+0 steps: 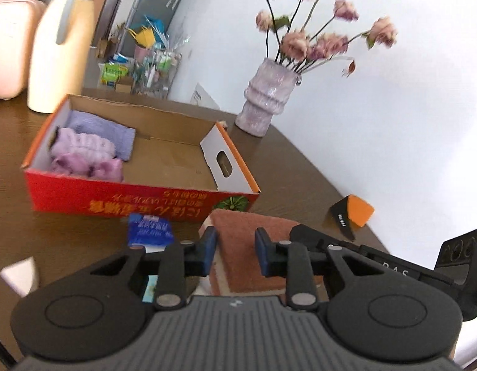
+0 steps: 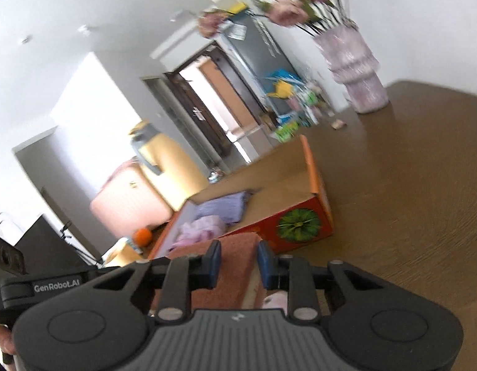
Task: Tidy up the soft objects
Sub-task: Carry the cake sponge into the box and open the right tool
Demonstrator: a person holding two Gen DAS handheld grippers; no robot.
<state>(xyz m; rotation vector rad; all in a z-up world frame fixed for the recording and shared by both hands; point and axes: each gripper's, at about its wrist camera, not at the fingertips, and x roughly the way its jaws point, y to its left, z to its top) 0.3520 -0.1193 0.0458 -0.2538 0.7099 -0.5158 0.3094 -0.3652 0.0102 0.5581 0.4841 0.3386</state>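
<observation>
A folded terracotta-pink towel (image 1: 251,247), short-piled and squared off with a paler edge along its side, lies just in front of the red cardboard box (image 1: 139,198) on the dark wooden surface (image 1: 68,241). In the left wrist view the left tongs (image 1: 235,252) stand spread, one blue pad to either side of the towel; whether the pads touch the cloth cannot be told. In the right wrist view the right tongs (image 2: 238,262) are likewise spread around the same towel (image 2: 229,272), its far end close against the box (image 2: 303,225).

Inside the box sit three soft things at one end: one lavender-blue folded cloth (image 1: 105,130), one ribbed lilac piece (image 1: 83,145) and one fluffy pink-purple piece (image 1: 93,167); the other end shows bare cardboard.

Elsewhere on the surface: one blue packet (image 1: 150,230) beside the towel, one black-and-orange wedge (image 1: 353,213), one pale ribbed vase (image 1: 266,99) of dusty-pink flowers (image 1: 315,31), one cream jug (image 1: 59,49) and one pink case (image 1: 9,43). Both views are blurred
</observation>
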